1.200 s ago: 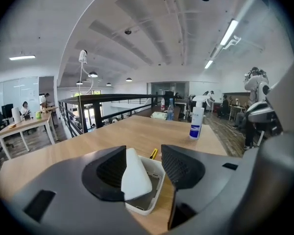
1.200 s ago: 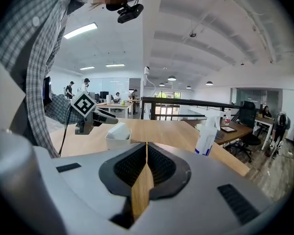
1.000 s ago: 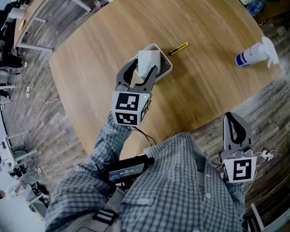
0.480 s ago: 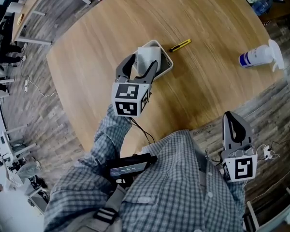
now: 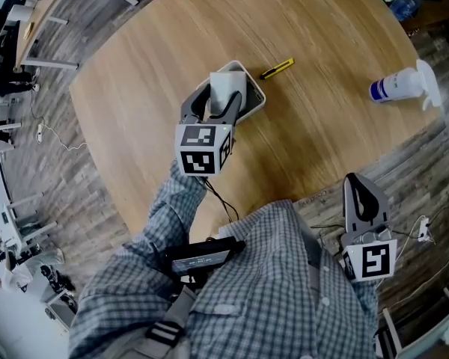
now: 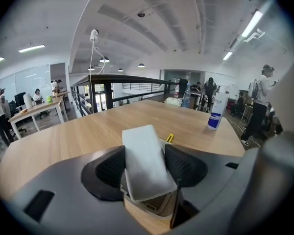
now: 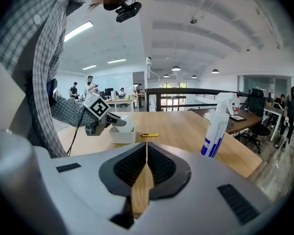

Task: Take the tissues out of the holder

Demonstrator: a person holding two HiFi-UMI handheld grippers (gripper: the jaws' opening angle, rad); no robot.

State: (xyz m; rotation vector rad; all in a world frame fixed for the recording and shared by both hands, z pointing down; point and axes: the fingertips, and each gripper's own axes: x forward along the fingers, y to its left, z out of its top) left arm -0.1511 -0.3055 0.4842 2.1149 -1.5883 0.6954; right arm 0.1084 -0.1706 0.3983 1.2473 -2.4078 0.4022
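A white stack of tissues stands upright in a small white holder on the round wooden table. My left gripper reaches down over the holder. Its jaws are closing with the tissues between them, and the pads lie close along the stack's two sides. The stack is not visibly squeezed, and the holder shows just under it. My right gripper hangs shut and empty off the table's near edge, beside the person's checked shirt.
A yellow pen lies just beyond the holder. A white and blue spray bottle stands at the table's right edge. Desks, chairs and several people are in the room around the table.
The left gripper has moved a little forward and lower over the holder, so its jaws now reach further down along the tissues. The right gripper has stayed put.
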